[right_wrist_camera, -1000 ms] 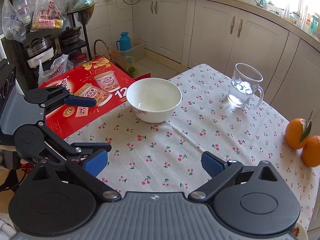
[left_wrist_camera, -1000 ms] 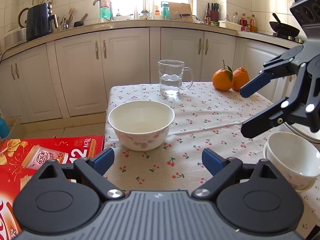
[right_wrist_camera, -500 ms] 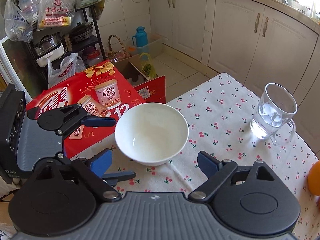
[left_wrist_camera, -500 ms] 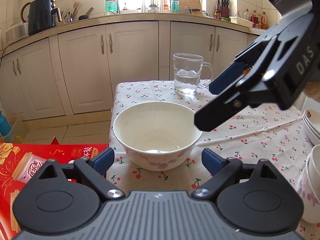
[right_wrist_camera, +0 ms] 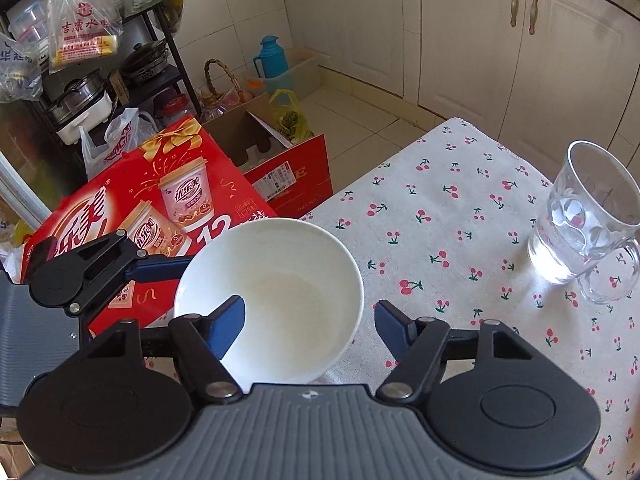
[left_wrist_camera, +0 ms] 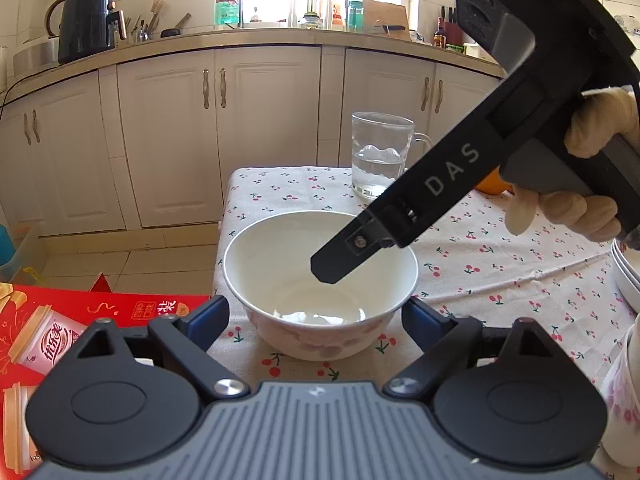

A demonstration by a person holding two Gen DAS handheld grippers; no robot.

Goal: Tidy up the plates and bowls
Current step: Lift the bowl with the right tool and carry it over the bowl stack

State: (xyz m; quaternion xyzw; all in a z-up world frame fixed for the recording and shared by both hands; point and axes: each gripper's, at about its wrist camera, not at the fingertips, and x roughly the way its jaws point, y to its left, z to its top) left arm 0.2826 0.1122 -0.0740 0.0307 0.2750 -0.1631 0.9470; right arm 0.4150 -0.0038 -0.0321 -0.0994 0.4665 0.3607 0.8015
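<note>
The right gripper [left_wrist_camera: 324,276] has "DAS" on its side. The red box [right_wrist_camera: 160,208] shows "12" and "优乐美". A hanging plastic bag [right_wrist_camera: 84,36] reads "吉康水".

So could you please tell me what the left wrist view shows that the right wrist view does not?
Only the left wrist view shows the gloved hand holding the right tongs, the kettle and stacked plates. Only the right wrist view shows the shelf rack, the blue thermos and one right finger inside the bowl's rim, the other outside. Both show the white bowl, glass mug, red box and cherry tablecloth.
</note>
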